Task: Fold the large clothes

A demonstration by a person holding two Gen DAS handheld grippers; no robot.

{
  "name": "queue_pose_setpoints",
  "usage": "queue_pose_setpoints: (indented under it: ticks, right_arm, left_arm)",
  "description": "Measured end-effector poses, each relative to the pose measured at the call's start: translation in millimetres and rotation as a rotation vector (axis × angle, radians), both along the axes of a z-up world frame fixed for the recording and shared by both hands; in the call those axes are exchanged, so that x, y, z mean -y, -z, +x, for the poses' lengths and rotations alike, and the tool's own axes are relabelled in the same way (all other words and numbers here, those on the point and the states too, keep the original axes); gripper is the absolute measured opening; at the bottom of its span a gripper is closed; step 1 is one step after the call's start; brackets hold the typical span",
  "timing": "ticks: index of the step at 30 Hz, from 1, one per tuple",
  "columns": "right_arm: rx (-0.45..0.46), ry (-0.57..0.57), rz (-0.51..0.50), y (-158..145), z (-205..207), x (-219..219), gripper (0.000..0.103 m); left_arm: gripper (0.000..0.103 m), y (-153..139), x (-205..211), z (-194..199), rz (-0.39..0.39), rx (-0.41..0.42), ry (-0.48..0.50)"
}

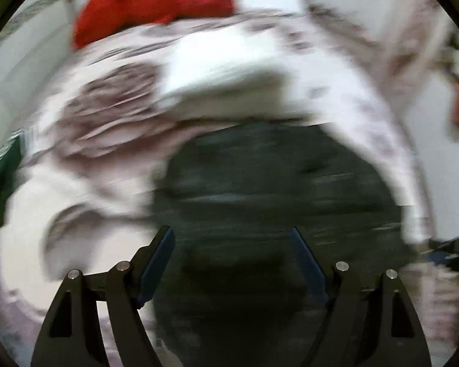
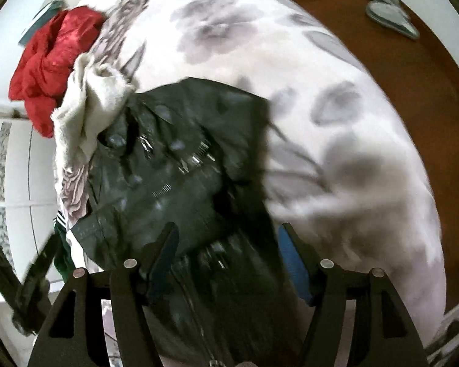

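A black zip-up jacket [image 1: 275,177] lies crumpled on a floral bed cover [image 1: 107,101]. My left gripper [image 1: 229,232] hovers over the jacket's near part with its jaws wide and nothing pinched; this view is heavily blurred. In the right wrist view the jacket [image 2: 174,153] shows its metal zippers. My right gripper [image 2: 228,226] points down at it with jaws apart. Dark cloth lies between its fingers, but the pads do not press on it. The left gripper [image 2: 24,281] appears as a dark blur at the lower left.
A red garment [image 2: 52,58] and a cream cloth [image 2: 91,98] are heaped beyond the jacket, and a green garment [image 2: 61,244] hangs at the bed's left edge. The floral bed cover [image 2: 321,91] stretches to the right. A pair of slippers [image 2: 388,12] sits on the brown floor [image 2: 413,76].
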State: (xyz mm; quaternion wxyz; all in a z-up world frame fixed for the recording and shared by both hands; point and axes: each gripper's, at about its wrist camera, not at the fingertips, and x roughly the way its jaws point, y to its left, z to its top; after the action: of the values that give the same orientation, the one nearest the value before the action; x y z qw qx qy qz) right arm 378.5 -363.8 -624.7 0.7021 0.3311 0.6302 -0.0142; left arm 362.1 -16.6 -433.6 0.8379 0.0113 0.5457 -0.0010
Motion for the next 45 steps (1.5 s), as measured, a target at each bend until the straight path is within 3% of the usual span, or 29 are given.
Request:
queue_pose_setpoints:
  ticks: [2, 4, 6, 7, 10, 13, 15, 18, 20, 22, 23, 24, 26, 27, 29, 31, 34, 36, 37, 38, 39, 40, 41, 42, 43, 44, 45]
  right_arm:
    - [-0.031, -0.016, -0.009, 19.3, 21.0, -9.6, 0.07]
    - [-0.059, -0.045, 0.012, 32.4, 34.5, -20.3, 0.066]
    - [-0.068, -0.084, -0.051, 35.3, 42.9, -33.2, 0.036]
    - [-0.061, -0.105, -0.084, 33.2, 44.5, -37.6, 0.013]
    - [0.031, -0.112, -0.138, 4.9, 42.2, -43.3, 0.007]
    - [0.105, -0.092, -0.218, -19.7, 39.6, -40.6, 0.006]
    - [0.085, -0.068, -0.251, -12.2, 42.8, -35.0, 0.006]
    - [0.014, -0.067, -0.274, 21.8, 50.9, -33.1, 0.006]
    - [-0.038, -0.093, -0.256, 44.0, 57.3, -31.3, 0.007]
    - [-0.05, -0.082, -0.209, 45.5, 58.4, -24.9, 0.008]
    - [-0.053, -0.076, -0.159, 41.4, 56.4, -18.6, 0.013]
    - [-0.058, -0.072, -0.125, 37.5, 52.5, -14.3, 0.016]
    - [-0.076, -0.049, -0.049, 23.6, 31.5, -1.0, 0.043]
    - [-0.082, -0.045, -0.015, 17.7, 18.1, 3.6, 0.047]
    - [-0.126, -0.054, 0.039, 14.7, -13.5, 7.2, 0.048]
    - [-0.172, -0.054, 0.074, 17.9, -46.0, 6.1, 0.048]
    - [-0.263, -0.04, 0.126, 40.5, -99.2, -1.0, 0.05]
    - [-0.287, -0.025, 0.165, 59.2, -122.8, -9.1, 0.05]
    - [-0.297, -0.027, 0.178, 68.6, -129.6, -13.8, 0.05]
    - [-0.314, -0.021, 0.184, 79.5, -138.6, -19.7, 0.05]
    - [-0.312, -0.011, 0.201, 84.3, -143.7, -23.1, 0.05]
    - [-0.307, 0.004, 0.216, 87.8, -147.2, -26.8, 0.05]
    - [-0.301, 0.022, 0.2, 87.8, -150.0, -27.9, 0.05]
    - [-0.285, 0.035, 0.187, 84.6, -150.6, -30.0, 0.052]
    - [-0.268, 0.03, 0.147, 80.1, -150.5, -33.2, 0.047]
    - [-0.262, 0.011, 0.1, 75.8, -150.6, -37.9, 0.028]
    - [-0.251, 0.002, 0.08, 71.9, -151.4, -41.3, 0.02]
  left_arm:
    - [0.077, 27.5, -31.5, 7.0, 0.051, -0.057, -0.086]
    - [0.077, 50.2, -53.8, 14.4, 0.045, -0.085, -0.148]
    - [0.077, 62.7, -60.7, 21.7, 0.04, -0.096, -0.16]
    - [0.079, 69.6, -58.6, 26.3, 0.05, -0.103, -0.158]
    - [0.079, 86.5, -54.9, 42.1, 0.058, -0.112, -0.144]
    - [0.083, 97.2, -50.7, 59.2, 0.04, -0.116, -0.121]
    - [0.094, 106.5, -46.5, 69.5, 0.057, -0.125, -0.098]
    - [0.103, 117.4, -47.1, 79.6, 0.056, -0.143, -0.085]
    - [0.103, 118.7, -50.5, 82.5, 0.037, -0.152, -0.074]
    - [0.103, 109.4, -51.7, 79.6, 0.042, -0.143, -0.066]
    - [0.102, 99.6, -53.9, 74.3, 0.049, -0.131, -0.062]
    - [0.102, 89.6, -56.5, 66.9, 0.05, -0.118, -0.06]
    - [0.102, 63.5, -64.2, 38.3, 0.023, -0.09, -0.051]
    - [0.102, 53.5, -67.6, 22.4, 0.004, -0.088, -0.051]
    - [0.102, 37.2, -78.8, -22.1, -0.028, -0.106, -0.061]
    - [0.102, 39.0, -82.6, -54.8, -0.066, -0.167, -0.068]
    - [0.1, 74.3, -92.7, -105.1, -0.136, -0.318, -0.079]
    - [0.099, 97.7, -94.3, -122.3, -0.203, -0.375, -0.096]
    - [0.097, 112.5, -93.7, -131.2, -0.252, -0.39, -0.095]
    - [0.078, 119.5, -91.1, -136.5, -0.276, -0.389, -0.084]
    - [0.052, 125.2, -88.2, -139.7, -0.289, -0.384, -0.073]
    - [0.042, 126.9, -84.5, -142.7, -0.302, -0.367, -0.062]
    - [0.019, 123.8, -80.0, -145.3, -0.329, -0.333, -0.04]
    - [0.007, 119.6, -76.3, -147.2, -0.338, -0.307, -0.021]
    - [0.007, 114.5, -73.8, -149.1, -0.339, -0.28, -0.01]
    - [0.005, 108.9, -73.3, -151.8, -0.345, -0.25, -0.003]
    - [0.005, 105.9, -76.5, -153.6, -0.36, -0.232, -0.007]
